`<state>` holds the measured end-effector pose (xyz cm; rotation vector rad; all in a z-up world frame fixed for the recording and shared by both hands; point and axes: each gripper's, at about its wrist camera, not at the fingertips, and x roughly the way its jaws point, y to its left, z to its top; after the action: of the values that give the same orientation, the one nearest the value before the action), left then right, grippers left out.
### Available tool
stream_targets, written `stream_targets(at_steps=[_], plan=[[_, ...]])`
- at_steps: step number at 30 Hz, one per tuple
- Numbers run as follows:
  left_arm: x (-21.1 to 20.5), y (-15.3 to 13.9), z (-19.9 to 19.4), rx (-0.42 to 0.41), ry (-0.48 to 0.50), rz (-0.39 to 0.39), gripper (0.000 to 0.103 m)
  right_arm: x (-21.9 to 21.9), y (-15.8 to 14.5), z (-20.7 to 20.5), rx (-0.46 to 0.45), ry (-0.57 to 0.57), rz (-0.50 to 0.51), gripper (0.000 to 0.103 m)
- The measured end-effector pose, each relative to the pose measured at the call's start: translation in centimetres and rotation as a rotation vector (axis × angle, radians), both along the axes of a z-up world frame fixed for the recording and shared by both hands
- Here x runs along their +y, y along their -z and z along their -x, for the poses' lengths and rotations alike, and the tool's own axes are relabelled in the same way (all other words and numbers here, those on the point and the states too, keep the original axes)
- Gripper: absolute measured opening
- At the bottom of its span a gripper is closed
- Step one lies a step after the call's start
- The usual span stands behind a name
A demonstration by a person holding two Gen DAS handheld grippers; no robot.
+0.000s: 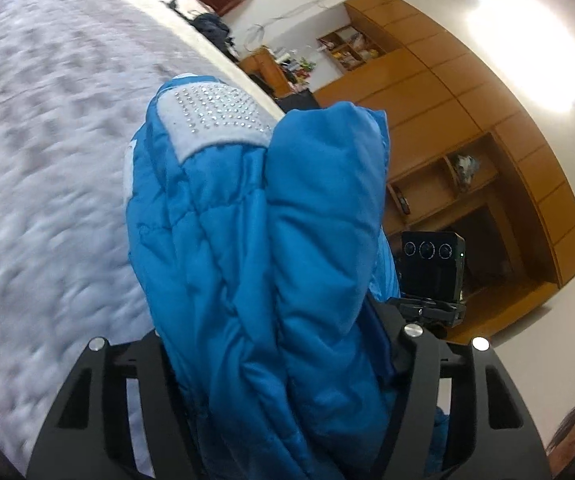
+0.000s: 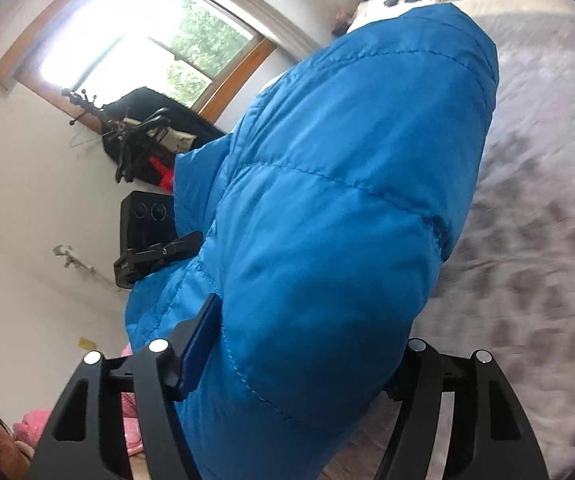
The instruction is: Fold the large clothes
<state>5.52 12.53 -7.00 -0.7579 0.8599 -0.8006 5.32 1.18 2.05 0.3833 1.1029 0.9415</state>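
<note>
Grey bedspread (image 1: 47, 160) below | both grippers, left (image 1: 283, 364) and right (image 2: 299, 360), clenched on blue puffer jacket (image 2: 347, 200) held above it | bulky, soft, slippery; grip quilted seams.

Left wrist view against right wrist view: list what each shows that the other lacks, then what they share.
Only the left wrist view shows the pale rhinestone patch on the jacket, the wooden wall cabinets and a bright ceiling light.

Only the right wrist view shows the window, a coat rack with dark clothes, and pink fabric low down.

Both show the blue quilted jacket gripped between black jaws, the grey patterned bedspread, and a black camera unit beyond the jacket.
</note>
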Motion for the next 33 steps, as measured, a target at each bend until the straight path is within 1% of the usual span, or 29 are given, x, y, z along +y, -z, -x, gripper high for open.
stream_targets(at_steps=[3, 5, 7, 11, 17, 21, 23, 26, 27, 29, 30, 32, 33], plan=[[-2.6, -1.2, -2.2, -0.019, 0.025, 0.005, 0.062, -2.8, -2.1, -0.7, -0.03, 0.038, 0.033, 0.068], [-4.0, -1.4, -3.3, -0.022, 0.031, 0.004, 0.062, -4.0, -2.9, -1.4, -0.037, 0.046, 0.047, 0.068], [-5.3, -1.3, -4.7, -0.022, 0.028, -0.01, 0.062, -5.3, -2.9, -2.6, -0.026, 0.058, 0.052, 0.068], [-5.8, -0.3, -6.3, -0.007, 0.008, -0.043, 0.062, -6.6, -1.4, -5.0, -0.002, 0.061, 0.053, 0.068], [-6.4, 1.8, -8.5, 0.028, -0.005, -0.076, 0.062, -7.4, 2.3, -7.7, 0.069, 0.078, 0.013, 0.068], [-7.0, 2.3, -9.3, 0.013, 0.005, -0.095, 0.063, -7.8, 3.6, -8.2, 0.091, 0.083, -0.006, 0.068], [-7.1, 2.5, -9.6, 0.006, 0.004, -0.109, 0.063, -8.4, 4.2, -8.4, 0.098, 0.087, 0.002, 0.07], [-8.0, 2.7, -9.3, -0.016, 0.003, -0.133, 0.066, -8.8, 5.4, -8.3, 0.111, 0.104, 0.006, 0.076], [-8.3, 2.8, -9.4, -0.019, 0.001, -0.138, 0.066, -8.7, 5.7, -8.2, 0.117, 0.111, 0.006, 0.08], [-8.3, 2.9, -9.3, -0.018, -0.003, -0.148, 0.071, -9.0, 6.3, -8.0, 0.133, 0.13, -0.005, 0.085], [-8.5, 2.6, -9.3, -0.014, -0.002, -0.162, 0.072, -9.4, 6.5, -7.9, 0.139, 0.138, -0.009, 0.088], [-7.8, 2.4, -8.8, -0.001, -0.006, -0.169, 0.072, -9.9, 6.4, -7.1, 0.135, 0.15, -0.003, 0.089], [-7.7, 1.8, -8.5, -0.001, -0.014, -0.183, 0.073, -10.3, 6.3, -6.6, 0.125, 0.157, 0.008, 0.091]])
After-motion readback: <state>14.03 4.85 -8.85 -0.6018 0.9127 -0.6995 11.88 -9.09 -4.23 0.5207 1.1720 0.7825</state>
